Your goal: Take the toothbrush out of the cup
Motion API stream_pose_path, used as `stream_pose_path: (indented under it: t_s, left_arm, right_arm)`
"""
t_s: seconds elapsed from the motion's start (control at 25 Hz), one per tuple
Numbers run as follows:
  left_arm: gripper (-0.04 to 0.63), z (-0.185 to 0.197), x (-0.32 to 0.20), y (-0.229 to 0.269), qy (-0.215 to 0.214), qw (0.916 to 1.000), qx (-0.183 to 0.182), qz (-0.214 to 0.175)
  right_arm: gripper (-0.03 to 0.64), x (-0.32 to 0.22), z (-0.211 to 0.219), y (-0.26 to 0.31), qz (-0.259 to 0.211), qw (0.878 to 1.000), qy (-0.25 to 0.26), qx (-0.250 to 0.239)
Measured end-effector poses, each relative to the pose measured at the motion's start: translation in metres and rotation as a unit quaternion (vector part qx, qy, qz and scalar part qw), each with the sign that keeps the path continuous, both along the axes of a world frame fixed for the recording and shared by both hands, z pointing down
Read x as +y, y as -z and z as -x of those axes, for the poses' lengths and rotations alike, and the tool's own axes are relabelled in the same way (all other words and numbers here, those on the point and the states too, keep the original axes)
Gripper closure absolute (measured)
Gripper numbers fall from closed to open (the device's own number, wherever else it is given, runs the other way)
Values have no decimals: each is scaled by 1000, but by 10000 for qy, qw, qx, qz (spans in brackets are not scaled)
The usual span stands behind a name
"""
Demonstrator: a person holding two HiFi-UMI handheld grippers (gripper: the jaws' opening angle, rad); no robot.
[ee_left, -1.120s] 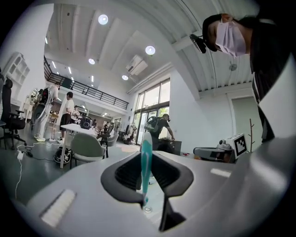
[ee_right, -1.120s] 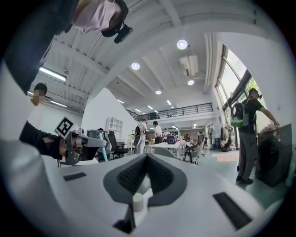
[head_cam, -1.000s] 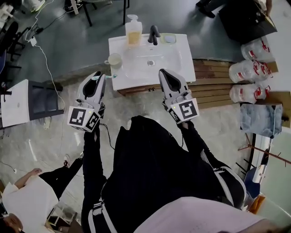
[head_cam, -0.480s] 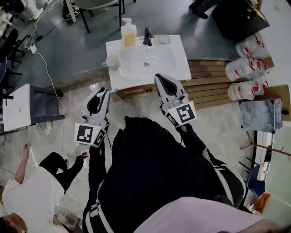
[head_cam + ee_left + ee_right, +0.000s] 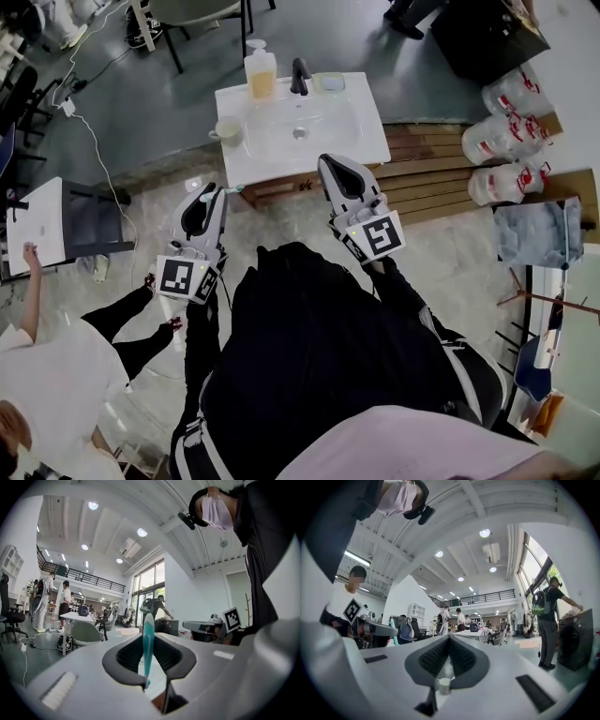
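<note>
My left gripper [image 5: 209, 188] is shut on a teal toothbrush [image 5: 229, 188], which stands upright between the jaws in the left gripper view [image 5: 148, 641]. It hangs over the floor, in front of and left of the white sink cabinet [image 5: 375, 127]. The pale cup [image 5: 228, 130] stands on the cabinet's left edge, apart from the brush. My right gripper [image 5: 331, 161] is level in front of the cabinet, its jaws shut on nothing. In the right gripper view the cup [image 5: 444, 685] shows small, beyond the closed jaws [image 5: 449, 639].
A soap bottle [image 5: 260, 73] and a black faucet [image 5: 299, 75] stand at the back of the sink. Wooden boards with large water jugs [image 5: 511, 141] lie to the right. A white table [image 5: 36, 223] and a crouching person [image 5: 56, 394] are at the left.
Both grippers have drawn back from the sink cabinet toward me; the left one carried the toothbrush away from the cup. The person at the lower left has shifted.
</note>
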State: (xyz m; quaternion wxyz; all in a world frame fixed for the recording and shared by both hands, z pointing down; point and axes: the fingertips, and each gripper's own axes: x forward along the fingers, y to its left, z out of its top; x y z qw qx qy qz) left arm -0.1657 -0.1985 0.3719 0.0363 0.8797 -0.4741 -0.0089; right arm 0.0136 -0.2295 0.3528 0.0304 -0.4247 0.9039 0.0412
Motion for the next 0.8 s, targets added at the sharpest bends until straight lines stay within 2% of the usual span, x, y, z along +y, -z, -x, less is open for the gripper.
stream_pose_path:
  t_s: [0.8]
  left_arm:
    - [528, 2, -1, 0, 41, 10000, 44, 4]
  right_arm:
    - [617, -1, -4, -6, 37, 9996, -85, 250]
